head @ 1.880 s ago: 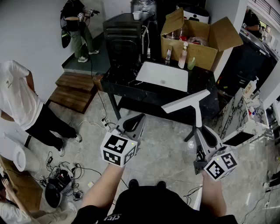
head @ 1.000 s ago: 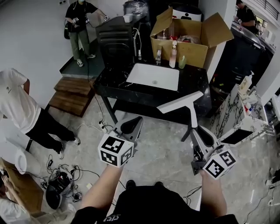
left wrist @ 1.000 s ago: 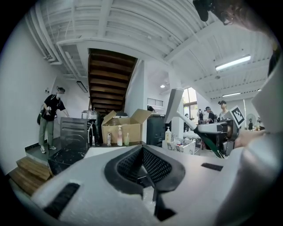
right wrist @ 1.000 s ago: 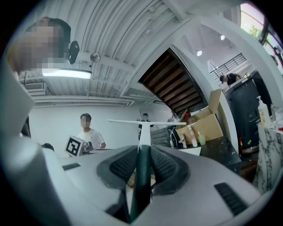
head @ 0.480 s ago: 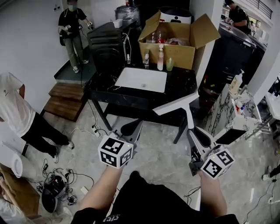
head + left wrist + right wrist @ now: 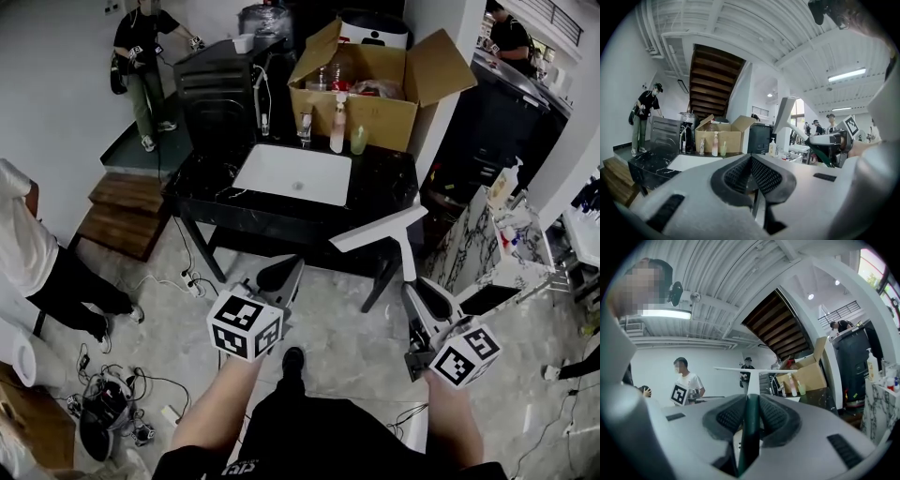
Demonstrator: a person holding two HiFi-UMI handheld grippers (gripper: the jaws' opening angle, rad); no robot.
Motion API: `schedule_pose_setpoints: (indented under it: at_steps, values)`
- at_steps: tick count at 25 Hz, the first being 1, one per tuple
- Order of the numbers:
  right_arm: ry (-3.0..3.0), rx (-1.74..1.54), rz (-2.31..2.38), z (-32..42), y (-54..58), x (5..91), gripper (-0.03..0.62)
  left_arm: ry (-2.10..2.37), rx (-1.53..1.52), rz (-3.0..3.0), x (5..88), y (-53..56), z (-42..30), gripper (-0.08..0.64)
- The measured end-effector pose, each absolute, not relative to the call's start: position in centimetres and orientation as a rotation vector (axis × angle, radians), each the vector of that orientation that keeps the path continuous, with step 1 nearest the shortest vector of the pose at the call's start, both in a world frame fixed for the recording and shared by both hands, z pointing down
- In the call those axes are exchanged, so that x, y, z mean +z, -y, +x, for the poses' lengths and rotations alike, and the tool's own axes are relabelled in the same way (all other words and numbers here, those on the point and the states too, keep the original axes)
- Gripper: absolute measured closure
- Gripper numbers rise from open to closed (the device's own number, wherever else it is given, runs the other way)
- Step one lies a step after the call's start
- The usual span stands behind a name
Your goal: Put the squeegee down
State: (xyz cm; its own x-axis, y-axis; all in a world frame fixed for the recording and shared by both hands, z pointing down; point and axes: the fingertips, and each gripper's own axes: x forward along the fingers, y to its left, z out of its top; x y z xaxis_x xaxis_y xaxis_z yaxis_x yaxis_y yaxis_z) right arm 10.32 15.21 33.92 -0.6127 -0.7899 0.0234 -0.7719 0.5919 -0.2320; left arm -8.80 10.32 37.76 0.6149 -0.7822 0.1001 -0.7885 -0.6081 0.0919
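The left gripper [image 6: 281,274] and right gripper [image 6: 419,289] have advanced toward the black worktop [image 6: 384,183]. Left fingers are clenched and empty. Right fingers grasp the squeegee [image 6: 380,230] by its green handle, blade raised in the air before the worktop's near edge, white sink [image 6: 292,174] beyond.

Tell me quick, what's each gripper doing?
Left gripper: closed, empty.
Right gripper: closed on the squeegee handle.

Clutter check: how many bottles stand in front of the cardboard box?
3, in a row on the counter: clear bottle left, pink sprayer middle, green bottle right. More may hide in the box.
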Motion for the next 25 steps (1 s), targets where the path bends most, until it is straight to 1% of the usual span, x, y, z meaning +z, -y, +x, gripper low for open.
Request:
schedule_pose_setpoints:
  at_steps: [13,25]
  values:
    - [-2.698,-0.415,-1.421,8.6,-2.4,35.1,0.495,1.246,0.111,2.738,38.2,3.3,-9.8,0.551]
    - [-2.688,-0.433,-1.493,4.9,4.5,33.9,0.495,1.206,0.067,2.745,38.5,9.9,-14.1,0.551]
